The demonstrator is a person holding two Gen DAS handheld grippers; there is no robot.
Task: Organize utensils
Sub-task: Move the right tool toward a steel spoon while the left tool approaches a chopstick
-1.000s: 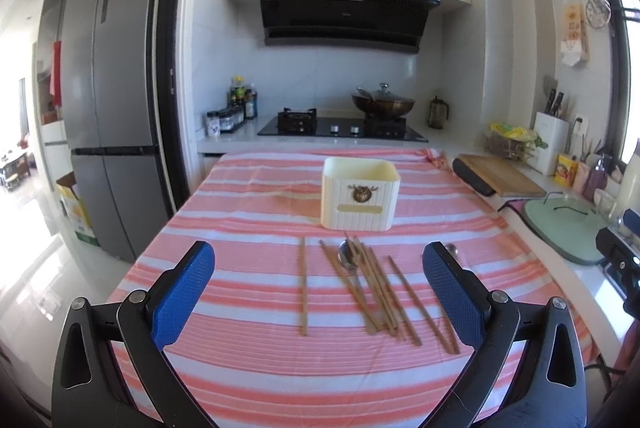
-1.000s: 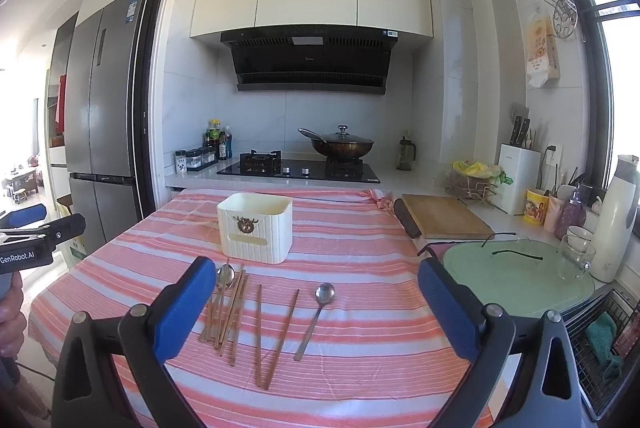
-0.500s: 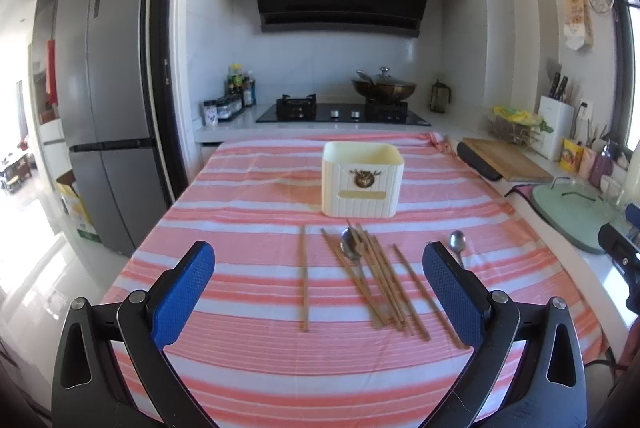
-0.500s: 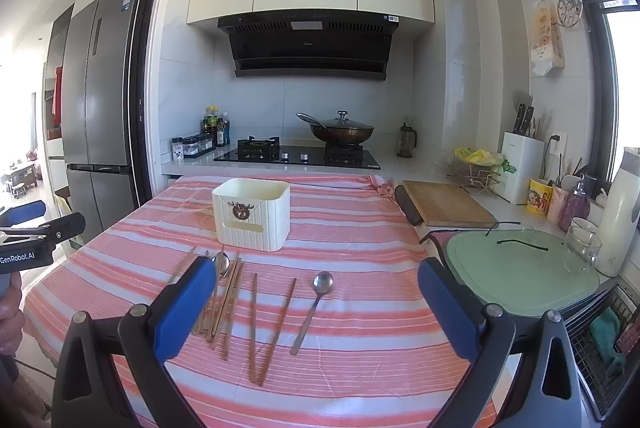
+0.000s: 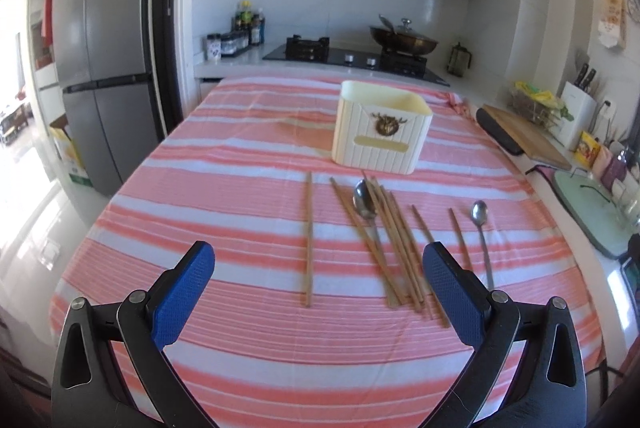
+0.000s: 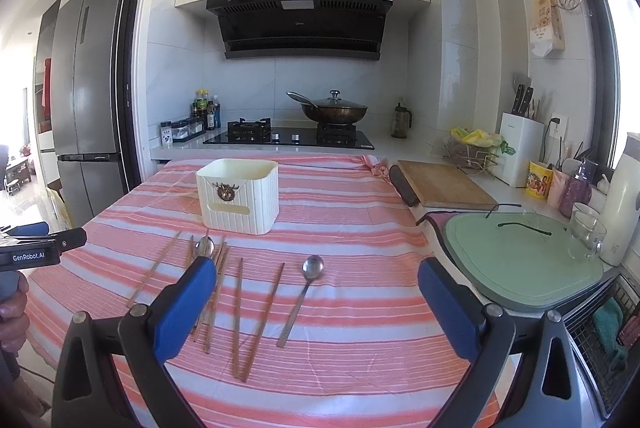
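A cream utensil holder [image 5: 382, 126] stands on the pink striped tablecloth [image 5: 240, 188]; it also shows in the right wrist view [image 6: 238, 194]. In front of it lie several wooden chopsticks [image 5: 394, 240], one single chopstick [image 5: 308, 236] to the left, and two metal spoons [image 5: 365, 206] [image 5: 481, 232]. In the right wrist view the chopsticks [image 6: 240, 312] and one spoon [image 6: 302, 296] lie between the fingers. My left gripper [image 5: 318, 288] is open and empty above the table's near part. My right gripper [image 6: 318, 302] is open and empty too.
A green board [image 6: 520, 260] and a wooden cutting board [image 6: 444, 184] lie on the counter at the right, with a glass jug [image 6: 584, 236] and knife block [image 6: 520, 152]. A stove with a wok [image 6: 334, 112] is behind. A fridge [image 5: 100, 68] stands left.
Both grippers have tilted down and moved closer to the table; the utensils sit larger and lower in both views. Nothing on the table has moved.
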